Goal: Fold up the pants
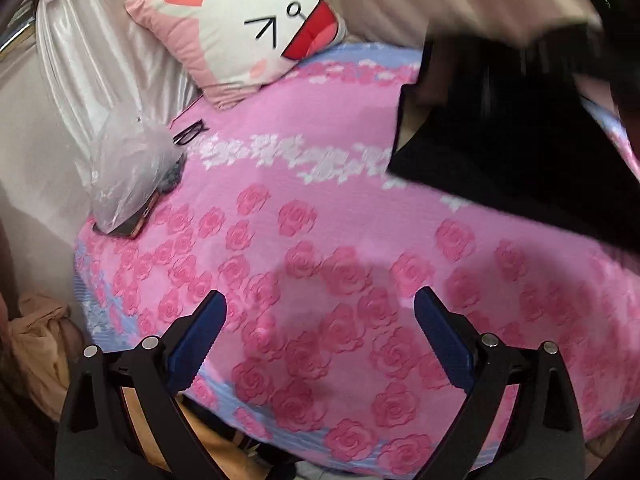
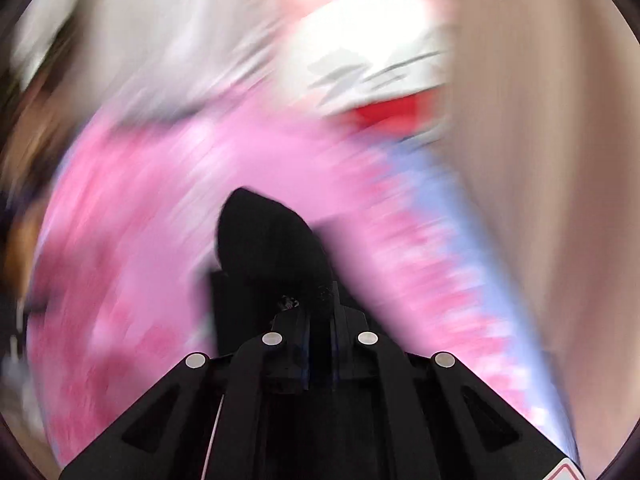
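Note:
The black pants [image 1: 500,136] hang blurred over the right side of the pink rose-patterned bed cover [image 1: 320,240] in the left wrist view. My left gripper [image 1: 320,320] is open and empty, low over the near part of the cover, well left of the pants. In the right wrist view my right gripper [image 2: 320,300] is shut on a bunch of the black pants [image 2: 272,240], held above the bed. That view is heavily motion-blurred.
A cartoon rabbit pillow [image 1: 248,20] lies at the head of the bed. A clear plastic bag [image 1: 128,172] lies over a phone at the bed's left edge, with glasses [image 1: 190,132] beside it. A shiny curtain [image 1: 80,60] hangs left. Tan cloth [image 1: 36,344] lies on the floor.

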